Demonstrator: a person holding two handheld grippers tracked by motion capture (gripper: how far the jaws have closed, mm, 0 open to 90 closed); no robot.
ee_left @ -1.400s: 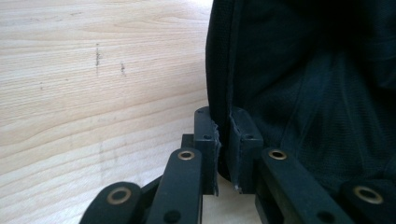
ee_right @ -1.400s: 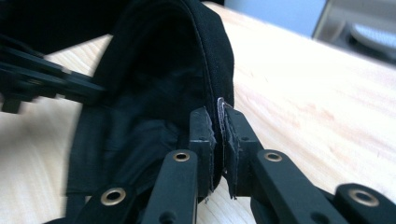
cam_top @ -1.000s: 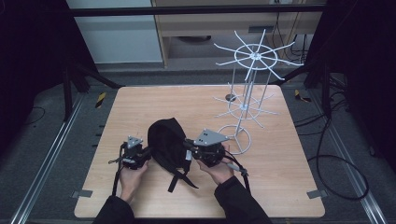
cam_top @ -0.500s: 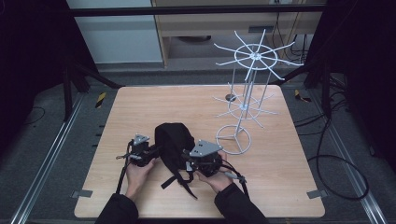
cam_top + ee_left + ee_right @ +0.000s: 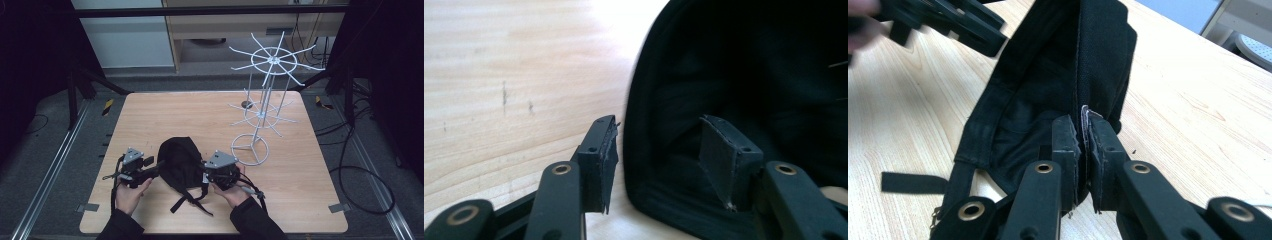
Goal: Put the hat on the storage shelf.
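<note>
Jaws of right gripper (image 5: pixel 1083 132) clamp black cap's (image 5: pixel 1058 80) edge.

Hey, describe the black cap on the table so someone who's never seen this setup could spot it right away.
On the wooden table, look at the near edge, between the person's two hands. The black cap lies there, left of the white wire rack, with its straps trailing toward the person. It is the only soft, dark fabric thing on the tabletop; the right tool pinches its rim.

No readable text, labels, brands, numbers or signs anywhere.
</note>
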